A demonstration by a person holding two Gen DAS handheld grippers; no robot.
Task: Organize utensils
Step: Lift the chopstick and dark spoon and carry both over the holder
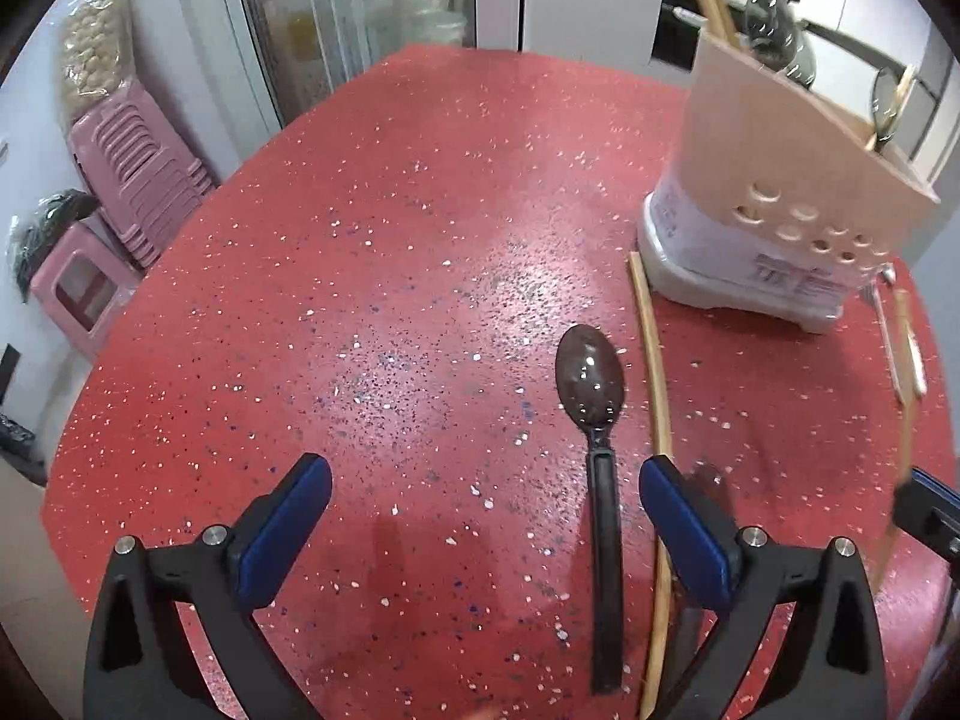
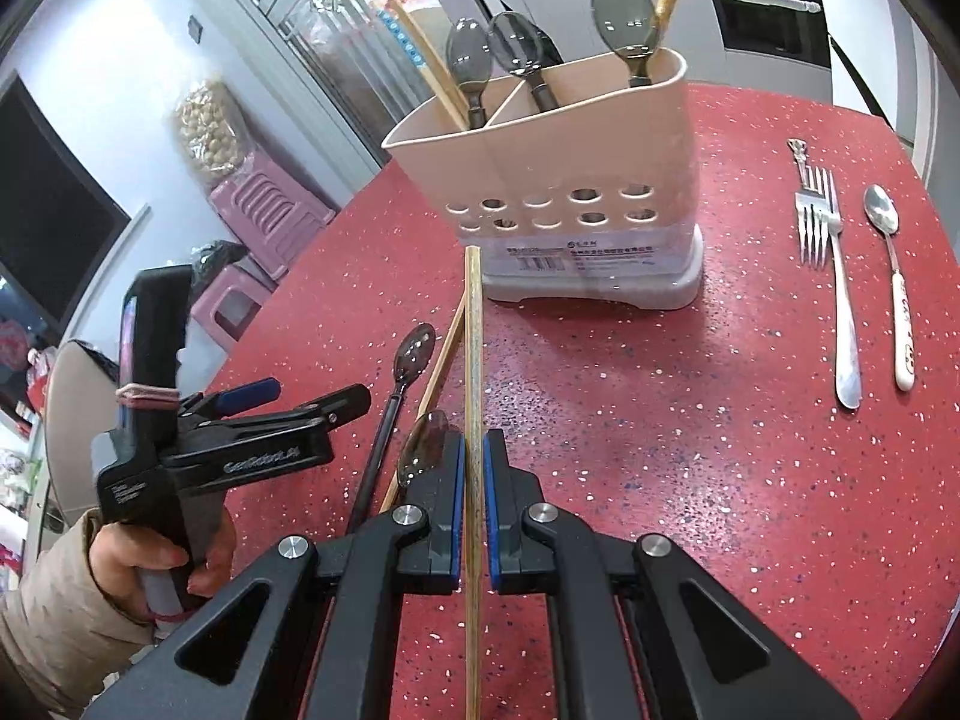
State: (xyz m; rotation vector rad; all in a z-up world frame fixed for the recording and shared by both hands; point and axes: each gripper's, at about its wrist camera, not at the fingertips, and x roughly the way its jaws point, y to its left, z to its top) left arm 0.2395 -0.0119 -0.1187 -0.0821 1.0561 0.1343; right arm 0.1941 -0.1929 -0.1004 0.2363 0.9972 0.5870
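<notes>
A beige utensil holder stands on the red table with several dark spoons and chopsticks in it; it also shows in the left wrist view. My right gripper is shut on a wooden chopstick that points at the holder. My left gripper is open and empty, low over the table, with a dark spoon lying between its fingers near the right one. A second chopstick lies just right of that spoon. In the right wrist view another dark spoon lies behind the left finger.
A fork and a white-handled spoon lie on the table right of the holder. Pink stools stand beyond the table's left edge. The left gripper and the hand holding it are at the left of the right wrist view.
</notes>
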